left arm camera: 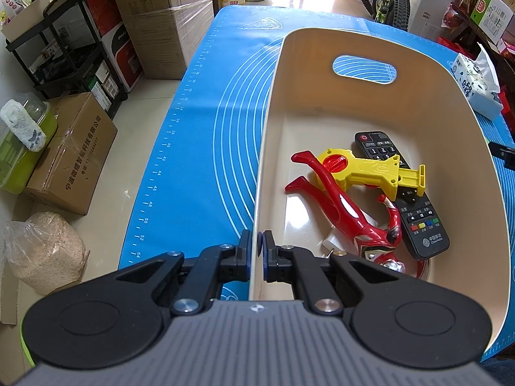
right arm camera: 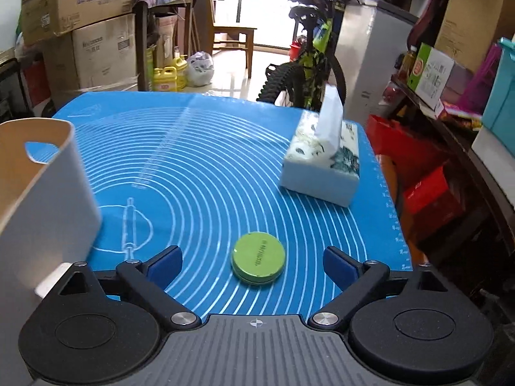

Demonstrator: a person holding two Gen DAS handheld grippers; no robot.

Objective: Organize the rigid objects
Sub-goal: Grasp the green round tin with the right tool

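Right now, starting on my left, I have the left gripper [left arm camera: 258,247] clamped on the near wall of the cream storage bin [left arm camera: 418,74], one pad outside and one inside, fingers nearly together with only the thin plastic between them, so the bin is pinned on the blue baking mat [left arm camera: 199,148]. Inside it already lie a red action figure [left arm camera: 347,215], a yellow toy launcher [left arm camera: 370,172] across the figure's legs, and a black remote control [left arm camera: 415,222] under the launcher along the far side. Moving right, the bin's outer wall shows at the left edge of my right wrist view, and then the right gripper [right arm camera: 252,263] hangs over the mat with its blue pads spread wide and nothing held. Between those pads, and a little ahead of them, sits the green round tin [right arm camera: 258,263], lying flat on the mat, touched by neither finger. Further right and farther back stands a tissue box [right arm camera: 322,167], well apart from the tin. I judge the step in hand is the approach to the tin, the last loose rigid item I can see. Next I need to lower the fingers to straddle the tin's rim, close squarely on its sides since it is low and smooth, then lift it over the bin wall.
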